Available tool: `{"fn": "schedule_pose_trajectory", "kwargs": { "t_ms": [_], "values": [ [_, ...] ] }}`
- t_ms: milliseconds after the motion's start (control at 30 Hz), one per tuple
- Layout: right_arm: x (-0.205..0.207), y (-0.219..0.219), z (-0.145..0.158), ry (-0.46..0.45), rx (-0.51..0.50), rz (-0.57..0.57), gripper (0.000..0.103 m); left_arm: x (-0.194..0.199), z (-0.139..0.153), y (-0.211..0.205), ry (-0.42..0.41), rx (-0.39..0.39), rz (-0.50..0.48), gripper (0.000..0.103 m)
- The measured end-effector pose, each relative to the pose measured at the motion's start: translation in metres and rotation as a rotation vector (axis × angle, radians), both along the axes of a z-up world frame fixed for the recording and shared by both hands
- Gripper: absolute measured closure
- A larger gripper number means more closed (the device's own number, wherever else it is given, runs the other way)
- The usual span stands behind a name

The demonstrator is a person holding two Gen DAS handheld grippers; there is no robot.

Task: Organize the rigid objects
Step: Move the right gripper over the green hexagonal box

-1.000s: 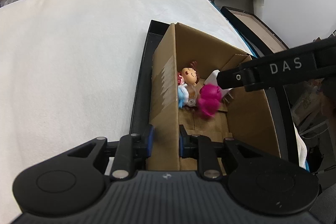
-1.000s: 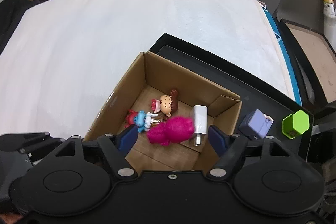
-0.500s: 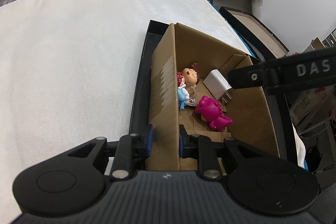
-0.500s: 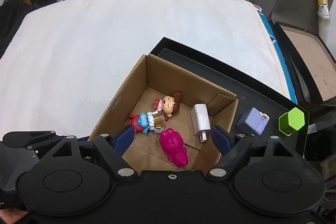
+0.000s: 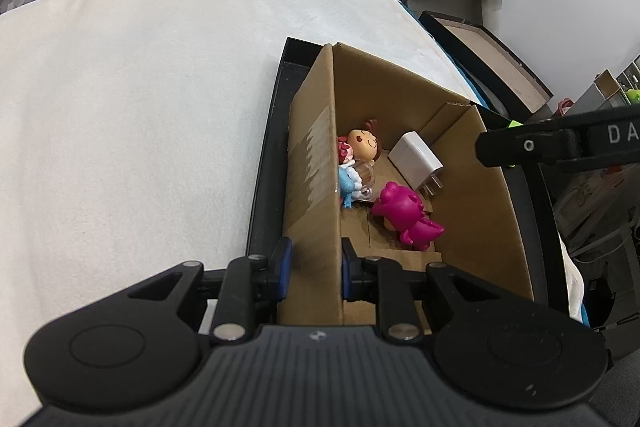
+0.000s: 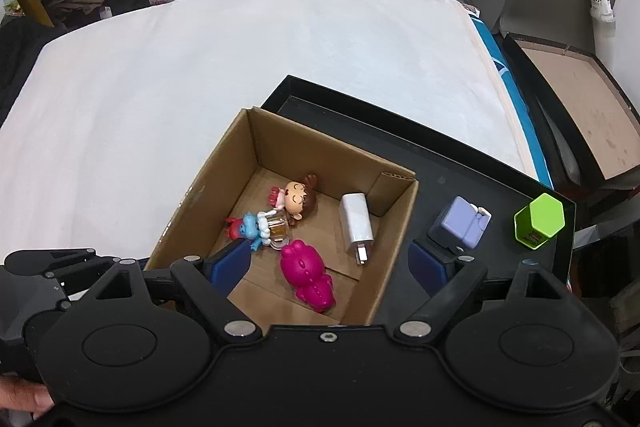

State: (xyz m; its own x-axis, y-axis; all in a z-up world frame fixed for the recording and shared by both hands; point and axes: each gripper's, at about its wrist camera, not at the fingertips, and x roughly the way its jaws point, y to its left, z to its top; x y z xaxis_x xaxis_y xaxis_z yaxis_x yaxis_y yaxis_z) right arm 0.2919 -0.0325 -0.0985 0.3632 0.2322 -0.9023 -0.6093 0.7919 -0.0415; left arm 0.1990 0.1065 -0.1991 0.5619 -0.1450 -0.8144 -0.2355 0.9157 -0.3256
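A cardboard box (image 6: 200, 195) (image 5: 316, 131) sits in a black tray (image 6: 500, 183). Inside lie a magenta toy (image 6: 306, 277) (image 5: 404, 215), a white charger (image 6: 356, 223) (image 5: 416, 159), a brown-haired doll (image 6: 298, 197) (image 5: 364, 143) and a blue figure with a small jar (image 6: 256, 227) (image 5: 352, 183). My left gripper (image 5: 314, 263) is shut on the box's near-left wall. My right gripper (image 6: 330, 259) hovers above the box with its jaws opening; nothing is between them. In the left wrist view its finger (image 5: 532, 147) crosses at the right.
On the tray right of the box stand a lavender block (image 6: 464, 227) and a green hexagonal container (image 6: 540, 221). A white cloth (image 6: 200, 67) covers the surface. An open box lid (image 6: 580, 107) lies at the far right; shoes and clutter are on the floor beyond.
The magenta toy dropped from between the right gripper's jaws and now lies on the box floor. The right gripper has opened wider and lifted away; the left gripper kept its hold.
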Motion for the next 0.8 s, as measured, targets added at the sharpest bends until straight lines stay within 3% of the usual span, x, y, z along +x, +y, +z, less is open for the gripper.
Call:
{"fn": "schedule_pose_trajectory", "kwargs": {
  "t_ms": [800],
  "values": [
    [0.048, -0.069, 0.006, -0.047, 0.007, -0.075, 0.015, 0.003, 0.003, -0.008, 0.012, 0.044, 0.007, 0.082]
  ]
}}
